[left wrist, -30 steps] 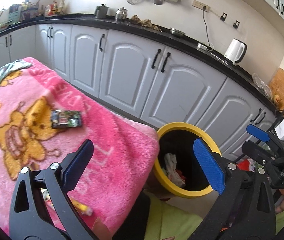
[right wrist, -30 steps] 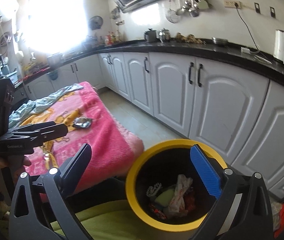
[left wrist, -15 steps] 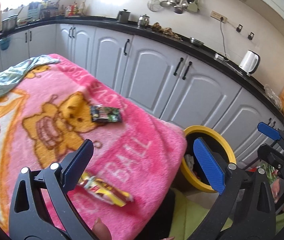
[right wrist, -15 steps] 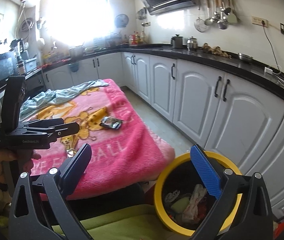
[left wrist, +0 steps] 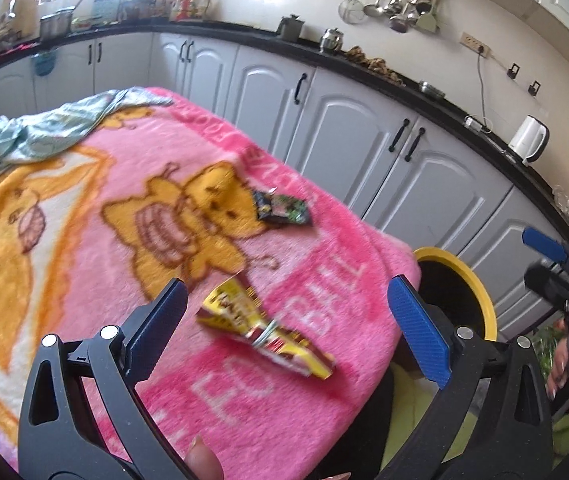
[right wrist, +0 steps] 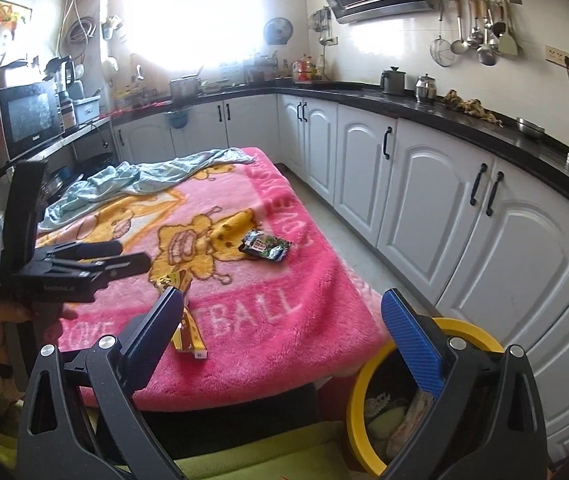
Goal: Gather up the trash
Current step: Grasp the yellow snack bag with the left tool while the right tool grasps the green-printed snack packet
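A crumpled yellow and red wrapper point(left wrist: 262, 326) lies on the pink blanket point(left wrist: 96, 184) near its front edge. My left gripper point(left wrist: 287, 304) hovers open just above and before it, holding nothing. Farther back a dark snack wrapper point(left wrist: 282, 210) rests on the bear print. In the right wrist view my right gripper point(right wrist: 284, 312) is open and empty over the blanket's near corner; its left finger hides part of the yellow wrapper point(right wrist: 190, 334). The dark wrapper point(right wrist: 266, 246) lies beyond. A yellow-rimmed bin point(right wrist: 358, 392) with trash inside stands by the table's right corner.
A teal cloth point(right wrist: 144, 178) is bunched at the blanket's far end. White cabinets point(right wrist: 436, 216) under a black counter run along the right, with a floor aisle between them and the table. The bin point(left wrist: 480, 300) sits beside the right gripper point(left wrist: 538, 258). A hand holds the left gripper point(right wrist: 134, 254).
Both cameras swung left from the bin toward the table. The yellow wrapper came into view and now lies between the left gripper's fingers. Both grippers stayed open.
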{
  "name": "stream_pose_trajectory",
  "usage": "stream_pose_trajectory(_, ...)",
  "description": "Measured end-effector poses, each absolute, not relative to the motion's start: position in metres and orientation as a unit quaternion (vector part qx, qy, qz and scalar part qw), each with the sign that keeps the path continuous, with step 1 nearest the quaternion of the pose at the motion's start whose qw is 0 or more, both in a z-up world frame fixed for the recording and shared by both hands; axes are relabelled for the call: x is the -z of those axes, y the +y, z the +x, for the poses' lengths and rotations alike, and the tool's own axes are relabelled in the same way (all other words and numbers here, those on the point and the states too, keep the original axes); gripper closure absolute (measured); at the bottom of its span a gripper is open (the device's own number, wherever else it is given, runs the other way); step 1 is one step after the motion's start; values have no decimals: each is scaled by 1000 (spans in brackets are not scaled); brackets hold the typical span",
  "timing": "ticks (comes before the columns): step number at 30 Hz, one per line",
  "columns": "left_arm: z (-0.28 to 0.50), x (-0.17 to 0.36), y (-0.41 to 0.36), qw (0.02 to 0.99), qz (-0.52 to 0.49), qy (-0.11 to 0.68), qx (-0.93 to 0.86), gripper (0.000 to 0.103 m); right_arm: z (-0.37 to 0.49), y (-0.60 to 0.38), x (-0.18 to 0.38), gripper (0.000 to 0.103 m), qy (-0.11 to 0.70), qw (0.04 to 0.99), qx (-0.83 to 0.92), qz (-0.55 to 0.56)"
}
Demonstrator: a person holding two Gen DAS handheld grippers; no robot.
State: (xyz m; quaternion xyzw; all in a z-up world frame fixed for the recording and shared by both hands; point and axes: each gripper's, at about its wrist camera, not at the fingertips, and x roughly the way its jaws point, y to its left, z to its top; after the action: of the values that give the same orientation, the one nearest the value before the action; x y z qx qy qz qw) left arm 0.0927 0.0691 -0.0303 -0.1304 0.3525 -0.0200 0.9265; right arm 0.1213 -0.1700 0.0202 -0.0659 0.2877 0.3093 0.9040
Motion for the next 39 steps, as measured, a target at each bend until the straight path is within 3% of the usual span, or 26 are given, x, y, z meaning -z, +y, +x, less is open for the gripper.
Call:
stream_pose_trajectory(22,120,107,76,860,-246,445,38,12,233,-92,27,7,346,866,-343,-114)
stream_pose_trajectory(34,136,118,92,864,-234,446,-7,59,294,-1,88,7,391,803,-381,-237)
stream_pose_trajectory(39,136,119,96,866,-230,443,4,64,314,23,109,8,412,780,-384,-275)
